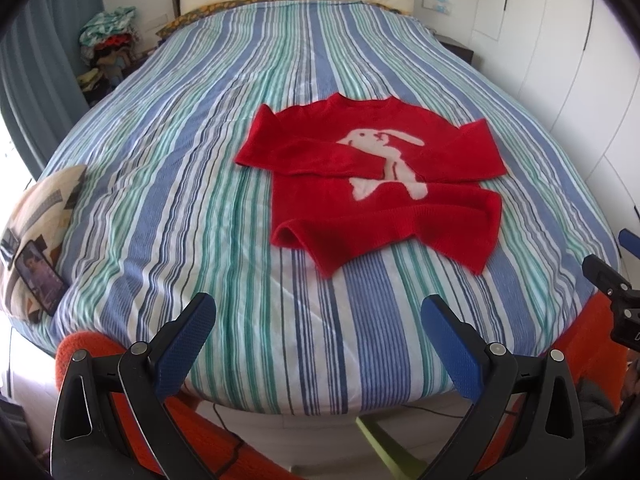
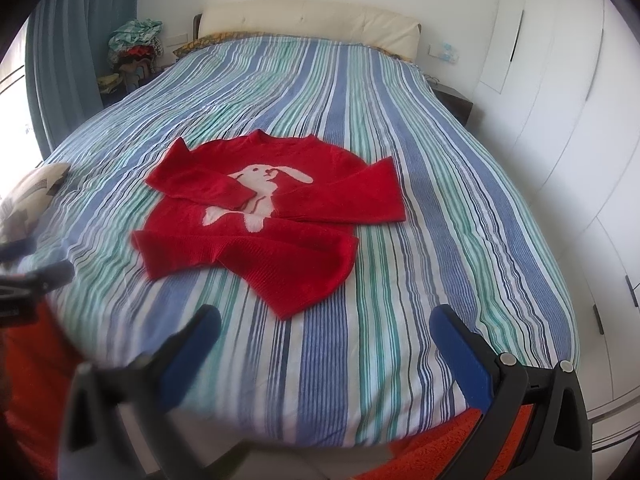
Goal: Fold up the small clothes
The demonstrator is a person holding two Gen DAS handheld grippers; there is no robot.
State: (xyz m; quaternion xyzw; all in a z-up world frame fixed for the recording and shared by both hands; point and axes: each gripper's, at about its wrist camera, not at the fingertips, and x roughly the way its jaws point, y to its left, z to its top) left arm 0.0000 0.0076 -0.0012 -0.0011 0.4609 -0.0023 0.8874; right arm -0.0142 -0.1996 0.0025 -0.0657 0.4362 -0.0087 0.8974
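Note:
A small red sweater [image 1: 380, 208] with a white rabbit on the front lies on the striped bedspread [image 1: 200, 168], front up, both sleeves folded across the chest and the hem partly rumpled. It also shows in the right wrist view [image 2: 256, 232]. My left gripper [image 1: 318, 310] is open and empty, held over the near edge of the bed, short of the sweater's hem. My right gripper [image 2: 326, 320] is open and empty, likewise near the foot of the bed, just below the hem. Part of the right gripper [image 1: 612, 292] shows at the right edge of the left wrist view.
A patterned cushion [image 1: 40, 220] with a phone [image 1: 40, 276] on it lies at the bed's left edge. A pile of clothes [image 1: 108, 36] sits at the far left by the curtain. White wardrobe doors [image 2: 560, 120] line the right side. An orange rug [image 2: 440, 452] lies below the bed.

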